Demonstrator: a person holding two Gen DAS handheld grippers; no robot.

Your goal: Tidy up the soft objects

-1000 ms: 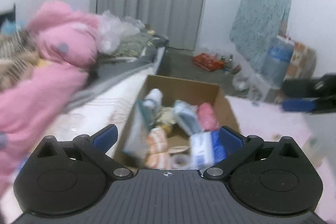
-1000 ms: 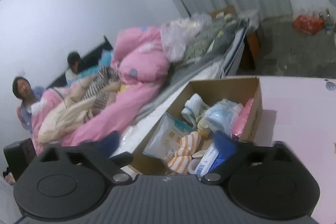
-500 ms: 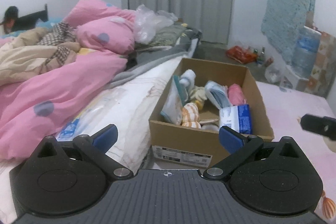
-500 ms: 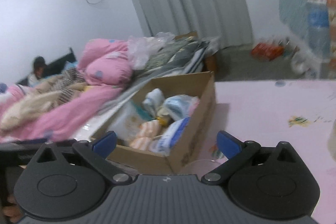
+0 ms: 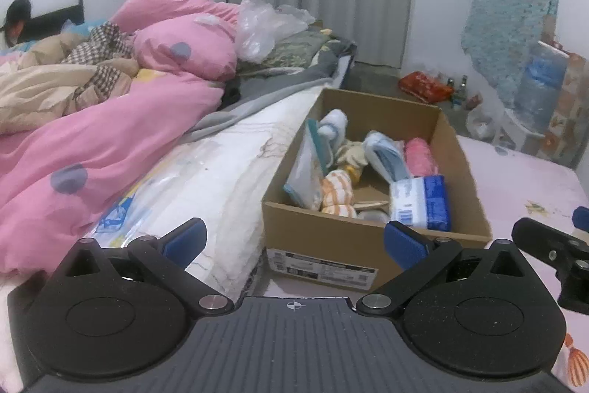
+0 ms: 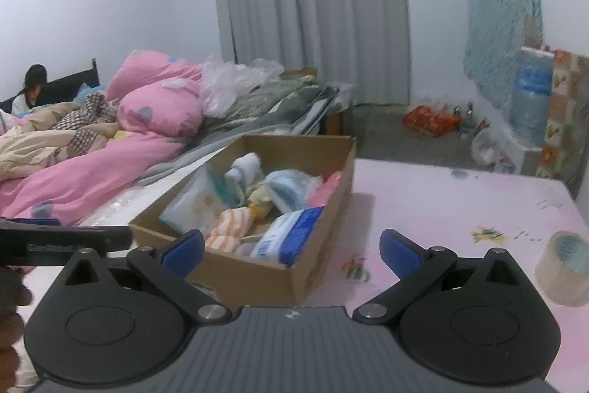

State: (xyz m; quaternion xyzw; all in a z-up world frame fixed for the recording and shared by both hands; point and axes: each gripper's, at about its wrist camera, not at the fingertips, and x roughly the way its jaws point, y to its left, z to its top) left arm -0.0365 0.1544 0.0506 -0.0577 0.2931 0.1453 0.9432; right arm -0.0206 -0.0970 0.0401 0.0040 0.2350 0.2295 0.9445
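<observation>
We see left hand-held gripper [image 5: 294, 240] and right hand-held gripper [image 6: 292, 247] spread wide, empty, before cardboard box [image 5: 331, 245]; box label unreadable.

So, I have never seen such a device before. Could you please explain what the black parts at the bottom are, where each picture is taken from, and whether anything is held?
There is no robot here. A person carries one hand-held gripper in each hand, and a camera on each looks forward along its two blue-tipped fingers. The black parts are the gripper bodies. One picture comes from the left hand-held gripper, the other from the right hand-held gripper. Both are open and hold nothing. On the pale pink table top stands an open brown cardboard box with soft things inside: an orange-and-white striped cloth, a blue-and-white tissue pack, a pink roll. A roll of clear tape lies to the right. The bed with the pink quilt is on the left.
</observation>
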